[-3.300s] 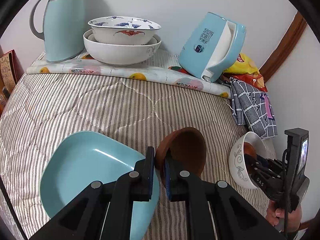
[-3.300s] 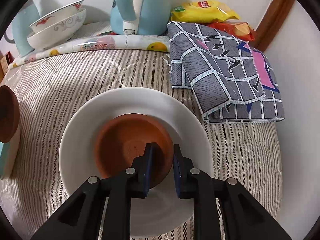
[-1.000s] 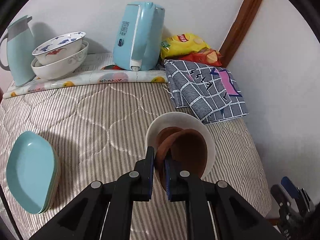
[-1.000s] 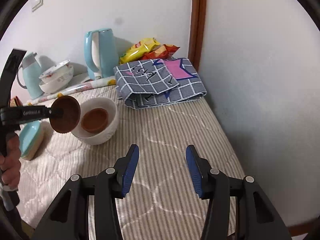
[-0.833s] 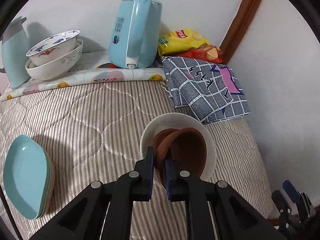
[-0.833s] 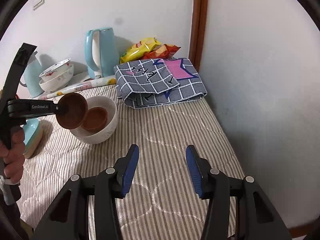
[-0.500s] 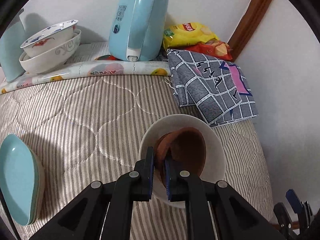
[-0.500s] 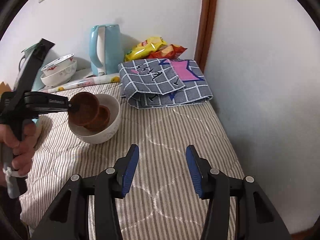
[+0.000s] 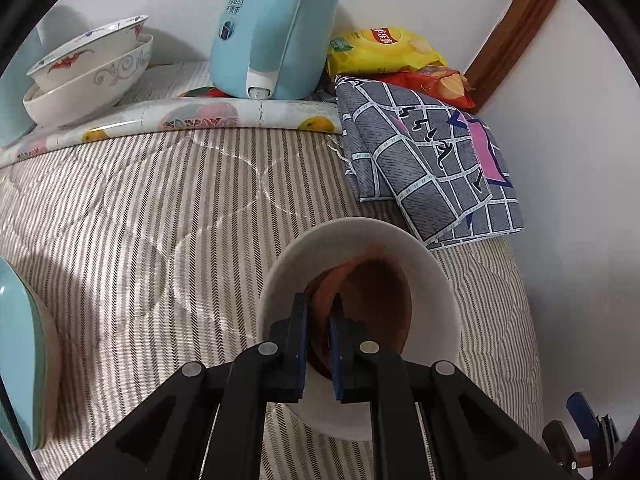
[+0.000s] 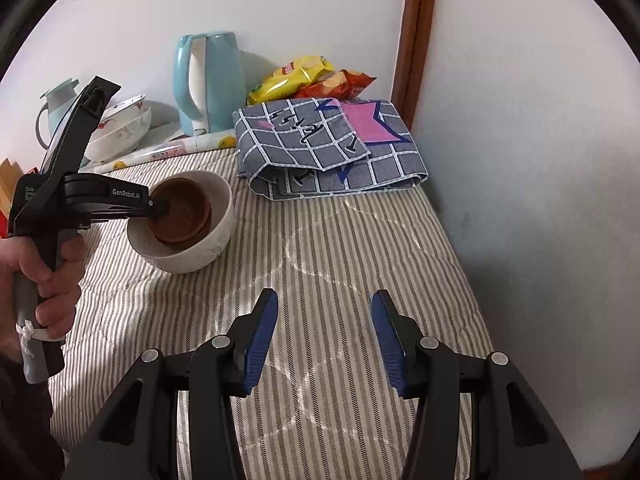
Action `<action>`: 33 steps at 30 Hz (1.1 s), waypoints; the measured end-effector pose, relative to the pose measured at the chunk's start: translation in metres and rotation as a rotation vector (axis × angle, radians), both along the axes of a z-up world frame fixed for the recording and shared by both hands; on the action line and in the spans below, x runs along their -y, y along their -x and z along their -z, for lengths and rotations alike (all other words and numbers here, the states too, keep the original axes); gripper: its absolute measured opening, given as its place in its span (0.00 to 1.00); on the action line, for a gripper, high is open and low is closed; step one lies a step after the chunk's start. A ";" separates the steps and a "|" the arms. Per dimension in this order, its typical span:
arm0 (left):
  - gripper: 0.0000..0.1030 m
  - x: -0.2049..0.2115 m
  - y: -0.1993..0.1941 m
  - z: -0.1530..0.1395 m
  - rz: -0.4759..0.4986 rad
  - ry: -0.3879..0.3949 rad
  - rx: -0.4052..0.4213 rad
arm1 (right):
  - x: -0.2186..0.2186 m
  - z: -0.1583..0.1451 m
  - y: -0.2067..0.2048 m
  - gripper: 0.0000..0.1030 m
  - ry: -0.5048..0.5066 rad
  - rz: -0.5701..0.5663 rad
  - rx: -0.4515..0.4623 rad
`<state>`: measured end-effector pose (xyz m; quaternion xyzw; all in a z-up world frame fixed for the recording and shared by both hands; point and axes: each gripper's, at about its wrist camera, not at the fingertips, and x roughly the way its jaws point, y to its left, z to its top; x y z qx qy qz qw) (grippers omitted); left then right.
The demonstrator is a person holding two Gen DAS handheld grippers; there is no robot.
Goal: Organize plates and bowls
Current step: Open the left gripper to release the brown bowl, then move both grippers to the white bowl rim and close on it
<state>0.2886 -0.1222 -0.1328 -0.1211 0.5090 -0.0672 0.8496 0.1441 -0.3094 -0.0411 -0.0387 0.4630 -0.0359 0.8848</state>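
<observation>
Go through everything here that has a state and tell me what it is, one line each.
Left tool: shut on the brown dish.
Brown dish: tilted, partly inside the white bowl.
White bowl: upright, another brown dish inside.
Right tool: open, empty.
Kettle: lid closed.
Patterned bowls: stacked.
Cloth: folded.

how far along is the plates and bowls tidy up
Done, by the look of it: two patterned bowls sit nested at the back, and one brown dish lies in the white bowl. In hand: the left gripper, shut on a second brown dish, has it inside that bowl, not yet released. Left: letting go. The right gripper is open and empty. The teal plates lie at the left edge.
</observation>
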 end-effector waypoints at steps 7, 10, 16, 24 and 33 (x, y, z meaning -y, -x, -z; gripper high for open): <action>0.10 0.006 0.004 0.000 0.019 -0.017 0.008 | 0.000 0.002 0.005 0.47 -0.033 0.019 -0.026; 0.15 0.010 0.007 -0.001 0.048 -0.031 0.011 | -0.004 -0.002 0.012 0.47 -0.039 0.027 -0.016; 0.28 0.015 0.015 -0.006 0.103 -0.048 0.016 | -0.010 -0.012 0.024 0.47 -0.029 0.065 0.024; 0.42 -0.005 0.050 -0.035 0.168 -0.073 0.088 | -0.029 -0.018 0.033 0.47 -0.051 0.137 0.070; 0.42 -0.075 0.083 -0.051 0.162 -0.072 0.124 | -0.074 -0.022 0.049 0.59 -0.058 0.211 0.103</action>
